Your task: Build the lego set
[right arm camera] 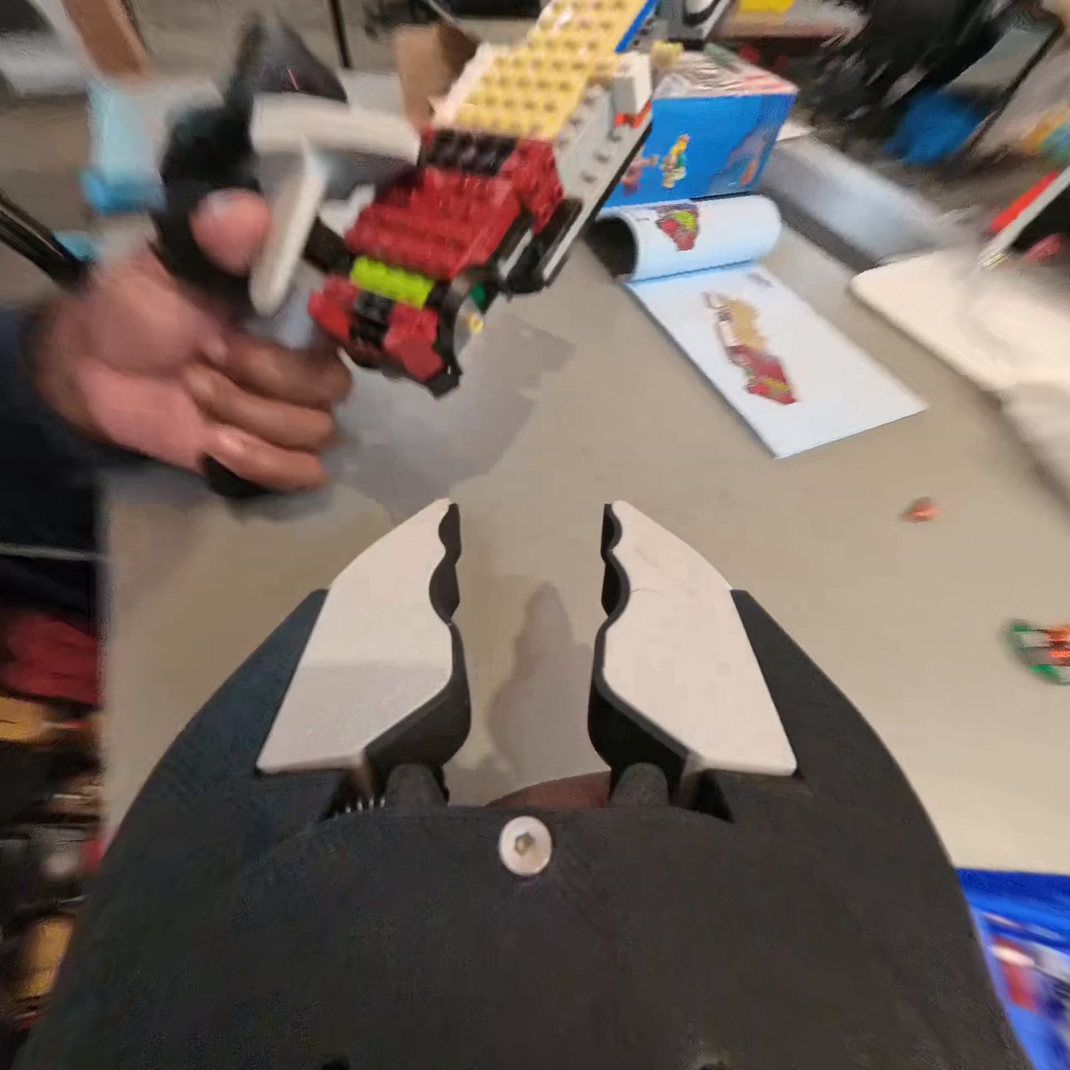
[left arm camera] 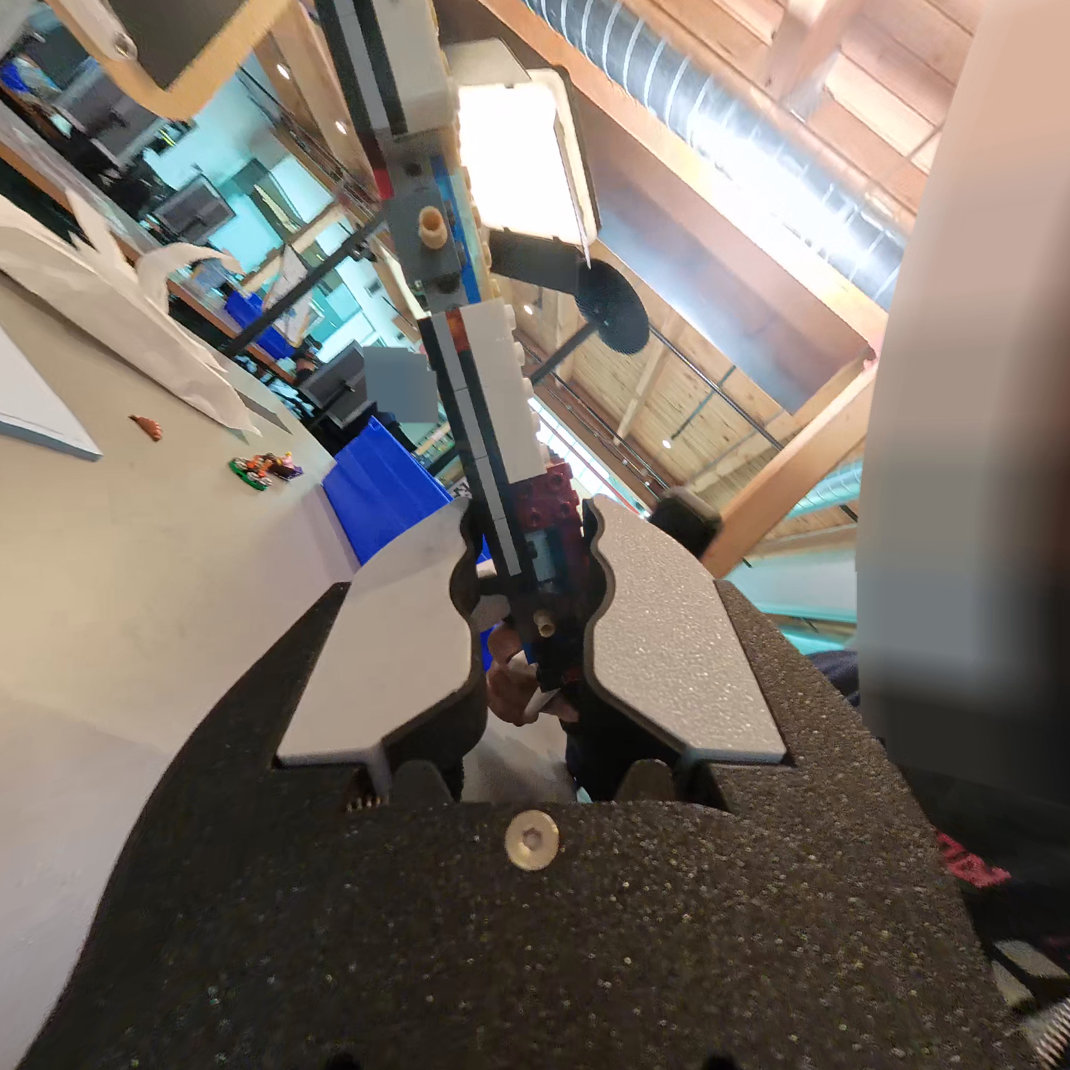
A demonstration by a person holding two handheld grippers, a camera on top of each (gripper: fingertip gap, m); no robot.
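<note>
My left gripper [left arm camera: 530, 521] is shut on a toy-brick model [left arm camera: 498, 399], a long build of red, white, black and tan bricks held up in the air. Both pads press its dark red end. The same model [right arm camera: 457, 231] shows in the right wrist view at upper left, clamped by the left gripper, with a hand [right arm camera: 191, 370] on the gripper's handle. My right gripper [right arm camera: 530, 515] is open and empty, over the bare grey table [right arm camera: 579, 440], below and to the right of the model.
An open instruction booklet [right arm camera: 770, 341] and a blue box [right arm camera: 712, 145] lie on the table beyond. A small brown piece [right arm camera: 919, 509] and a small green and orange build [right arm camera: 1039, 648] lie at the right. A blue bin [left arm camera: 376, 492] stands past the table edge. The small brown piece [right arm camera: 919, 509] sits 20 centimetres or so from the ends of my right fingers.
</note>
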